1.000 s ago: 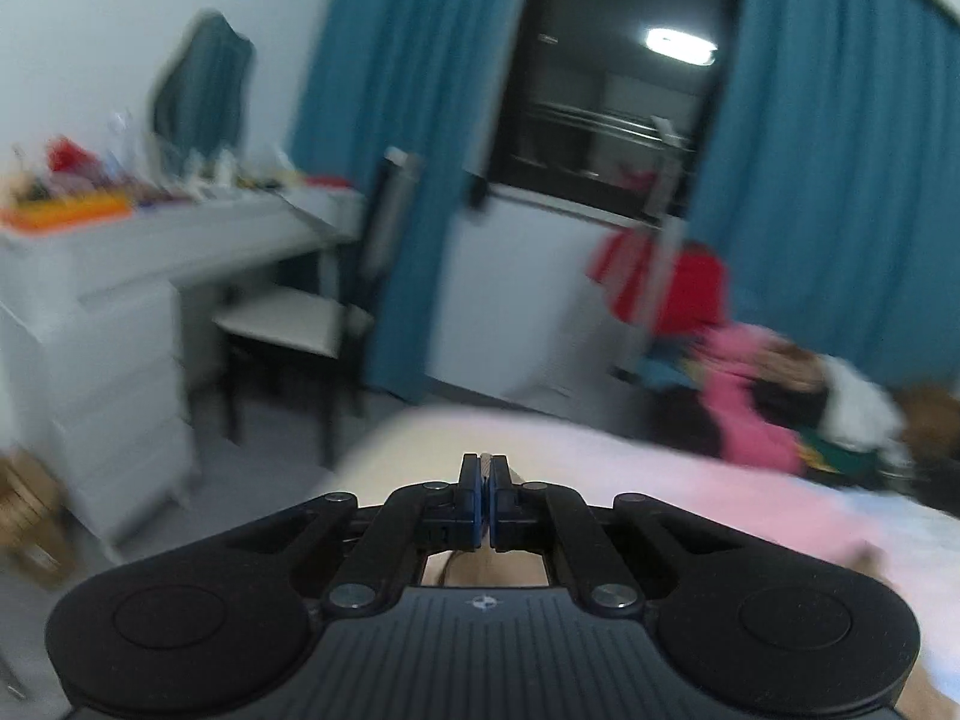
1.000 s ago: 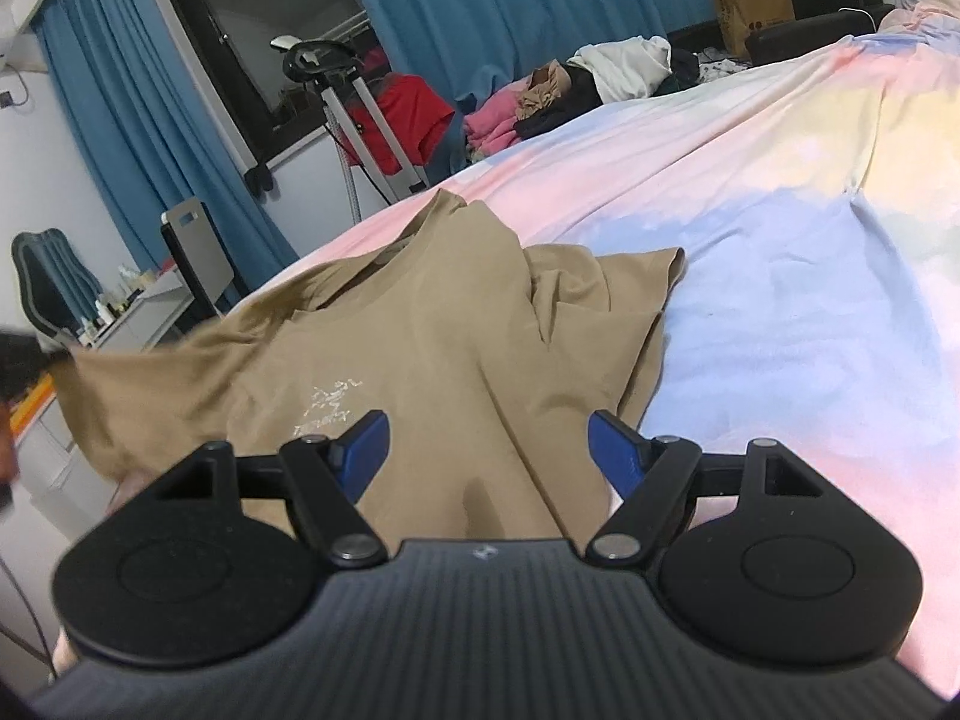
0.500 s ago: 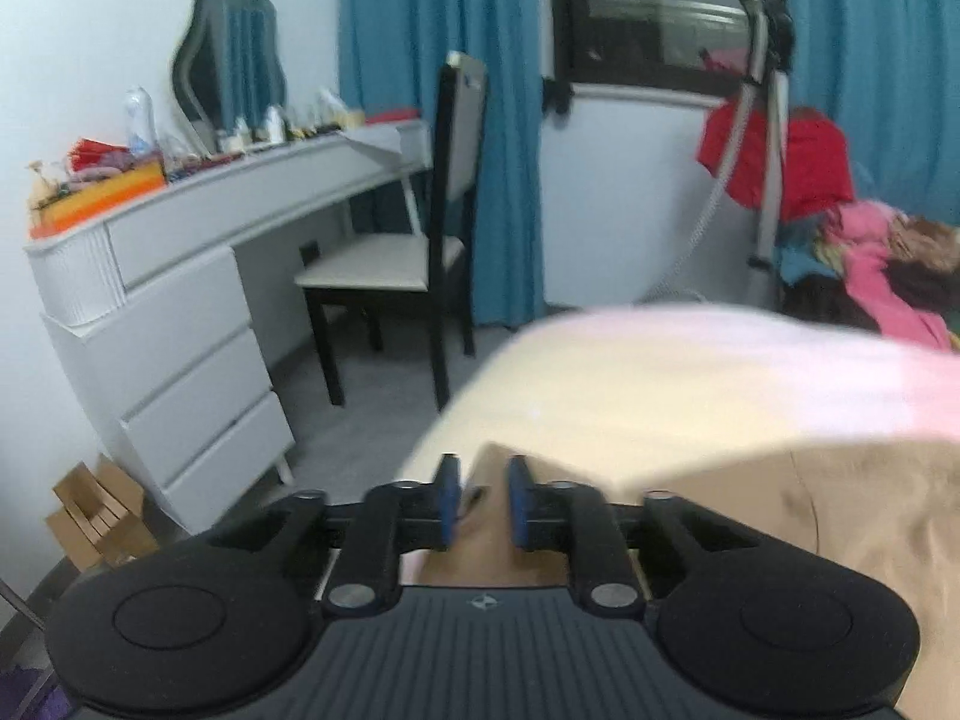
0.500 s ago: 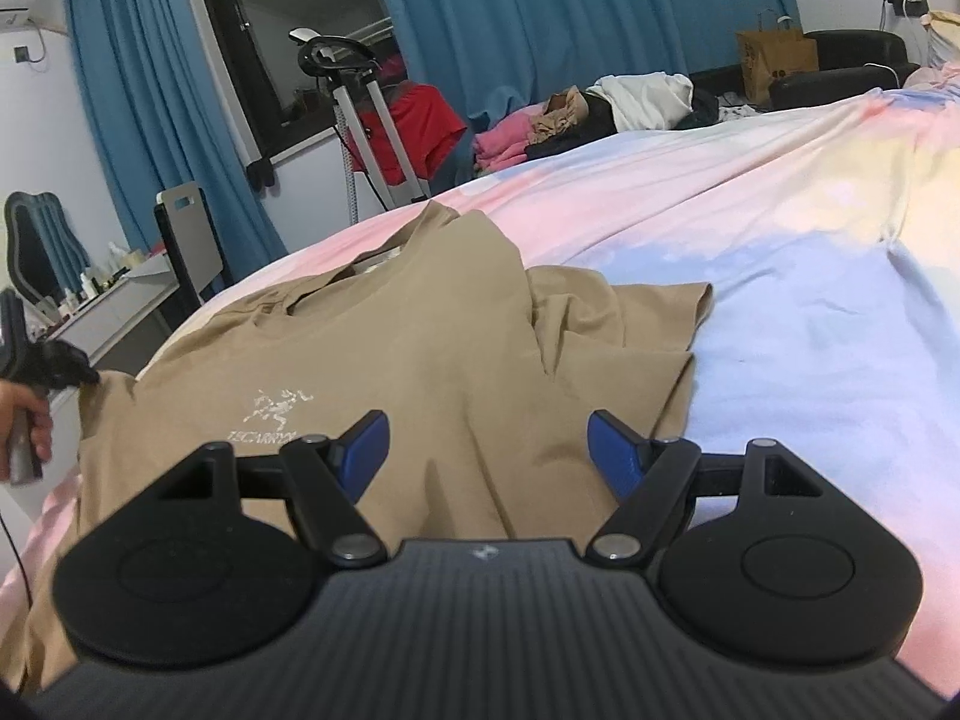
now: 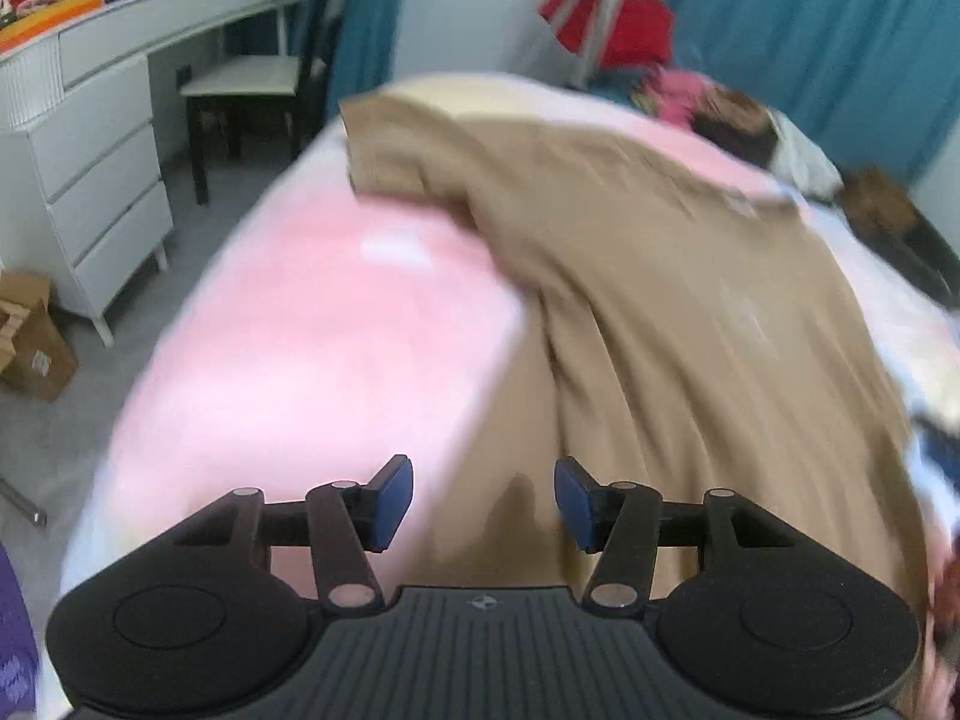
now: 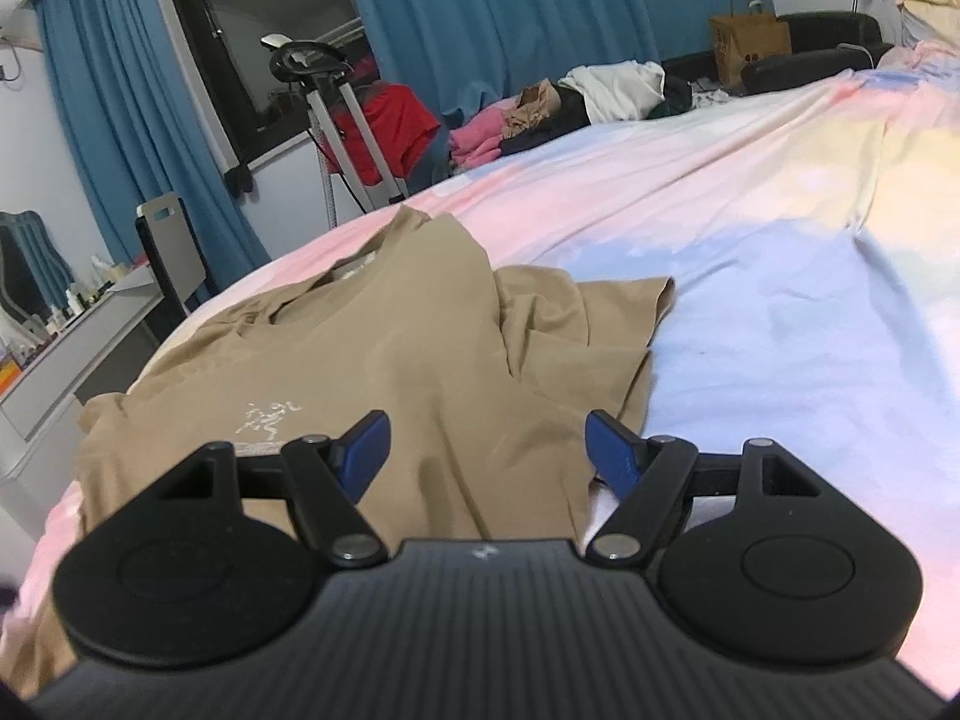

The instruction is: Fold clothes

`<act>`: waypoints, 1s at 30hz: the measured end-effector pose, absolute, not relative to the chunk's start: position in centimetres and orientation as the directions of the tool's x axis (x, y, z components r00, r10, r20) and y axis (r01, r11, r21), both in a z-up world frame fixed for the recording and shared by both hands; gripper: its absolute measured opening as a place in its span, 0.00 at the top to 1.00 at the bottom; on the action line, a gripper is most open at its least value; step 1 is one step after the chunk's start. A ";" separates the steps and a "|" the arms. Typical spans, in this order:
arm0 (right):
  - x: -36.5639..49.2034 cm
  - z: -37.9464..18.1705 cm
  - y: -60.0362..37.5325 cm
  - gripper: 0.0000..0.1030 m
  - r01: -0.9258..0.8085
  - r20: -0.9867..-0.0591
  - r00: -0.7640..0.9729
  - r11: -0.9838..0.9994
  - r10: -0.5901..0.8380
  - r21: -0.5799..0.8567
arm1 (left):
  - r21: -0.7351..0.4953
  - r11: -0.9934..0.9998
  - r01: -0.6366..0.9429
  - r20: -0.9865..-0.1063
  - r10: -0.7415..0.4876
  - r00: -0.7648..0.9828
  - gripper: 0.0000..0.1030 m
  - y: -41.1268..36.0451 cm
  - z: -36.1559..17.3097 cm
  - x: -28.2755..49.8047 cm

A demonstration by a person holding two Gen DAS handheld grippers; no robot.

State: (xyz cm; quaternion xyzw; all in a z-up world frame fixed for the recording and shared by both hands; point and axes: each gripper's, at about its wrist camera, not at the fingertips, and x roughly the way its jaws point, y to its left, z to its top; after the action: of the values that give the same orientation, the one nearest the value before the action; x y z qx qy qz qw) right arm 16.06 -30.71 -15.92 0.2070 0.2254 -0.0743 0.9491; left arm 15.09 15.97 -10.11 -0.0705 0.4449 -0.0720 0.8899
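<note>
The left gripper (image 5: 483, 501) points down at the pink part of the bed cover (image 5: 312, 324), its jaws opening with nothing pinched between them; the picture is blurred, so whether the shirt's hem lies under the gap is uncertain. The tan shirt (image 6: 384, 360) lies spread face up on the bed cover, collar toward the window, with its far sleeve bunched in folds. The right gripper (image 6: 487, 450) hovers over the shirt's lower part with its jaws wide apart and empty.
</note>
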 end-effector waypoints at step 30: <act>5.2 -12.7 -32.8 0.28 0.349 -0.495 0.862 0.834 -0.108 0.427 | -0.239 0.966 -0.096 -0.812 -0.144 0.566 0.99 22.0 -11.4 10.0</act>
State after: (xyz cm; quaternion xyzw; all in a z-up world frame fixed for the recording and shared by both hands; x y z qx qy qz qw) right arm 5.20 -32.84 -12.70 0.2606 0.2318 -0.1229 0.9291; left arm 10.01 21.98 -11.43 -0.1290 0.4656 -0.0136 0.8754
